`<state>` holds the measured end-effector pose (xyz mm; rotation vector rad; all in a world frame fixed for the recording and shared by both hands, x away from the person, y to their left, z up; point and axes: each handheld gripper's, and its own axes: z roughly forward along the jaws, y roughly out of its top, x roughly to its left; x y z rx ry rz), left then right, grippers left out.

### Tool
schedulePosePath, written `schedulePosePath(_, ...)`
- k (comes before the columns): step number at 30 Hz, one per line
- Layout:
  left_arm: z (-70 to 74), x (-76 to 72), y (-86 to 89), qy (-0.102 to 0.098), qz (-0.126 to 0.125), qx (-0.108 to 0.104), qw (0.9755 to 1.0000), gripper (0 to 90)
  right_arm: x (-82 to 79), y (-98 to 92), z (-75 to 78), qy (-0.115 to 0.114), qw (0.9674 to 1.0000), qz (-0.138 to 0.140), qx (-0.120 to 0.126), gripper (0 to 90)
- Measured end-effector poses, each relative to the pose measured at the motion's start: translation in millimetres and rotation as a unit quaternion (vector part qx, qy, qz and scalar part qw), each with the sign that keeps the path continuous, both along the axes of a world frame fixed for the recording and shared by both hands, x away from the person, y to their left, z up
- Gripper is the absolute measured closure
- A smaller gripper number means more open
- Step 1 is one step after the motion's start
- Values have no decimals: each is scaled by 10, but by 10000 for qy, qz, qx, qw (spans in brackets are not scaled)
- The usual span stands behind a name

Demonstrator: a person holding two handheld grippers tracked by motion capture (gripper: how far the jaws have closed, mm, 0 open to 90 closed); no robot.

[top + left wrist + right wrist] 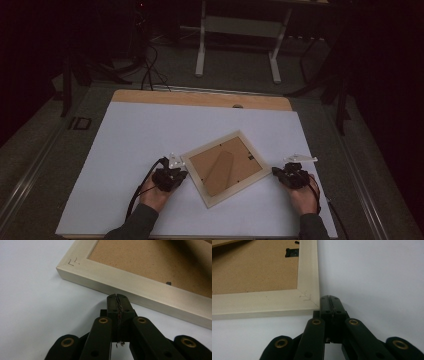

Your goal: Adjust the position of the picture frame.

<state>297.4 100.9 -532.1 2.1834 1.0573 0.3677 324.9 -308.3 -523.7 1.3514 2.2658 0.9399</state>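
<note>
A white-covered tabletop [125, 150] is carrying a pale wooden picture frame [226, 168], lying face down and skewed at its centre. The left gripper [176, 175] is sitting at the frame's 9 o'clock and the right gripper [280, 172] at its 3 o'clock, each with jaws together, holding nothing. Uneven nudging could be spinning the frame. The right gripper view is revealing a black retaining clip [292, 252].
</note>
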Motion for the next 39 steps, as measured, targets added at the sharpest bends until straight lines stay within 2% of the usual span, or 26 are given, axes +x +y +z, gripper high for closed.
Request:
schedulePosePath(9,3,-3,-34,-34,27,71,10000,900,-3,13,-2,23,10000,13,10,899)
schedulePosePath(13,18,-4,-72,-100,-5,281,9996,900,-7,13,-4,24,10000,-2,15,899)
schedulePosePath(18,21,24,-75,-58,69,247,9997,900,-10,12,-7,59,10000,-8,31,899)
schedulePosePath(32,35,170,-129,-46,235,363,9991,900,4,107,-20,94,9999,123,-42,900)
schedulePosePath(37,28,234,-130,-21,293,259,9992,900,8,118,-24,115,9999,109,-32,900)
schedulePosePath(39,16,275,-122,-68,259,212,9994,900,8,116,-25,124,9999,107,-12,900)
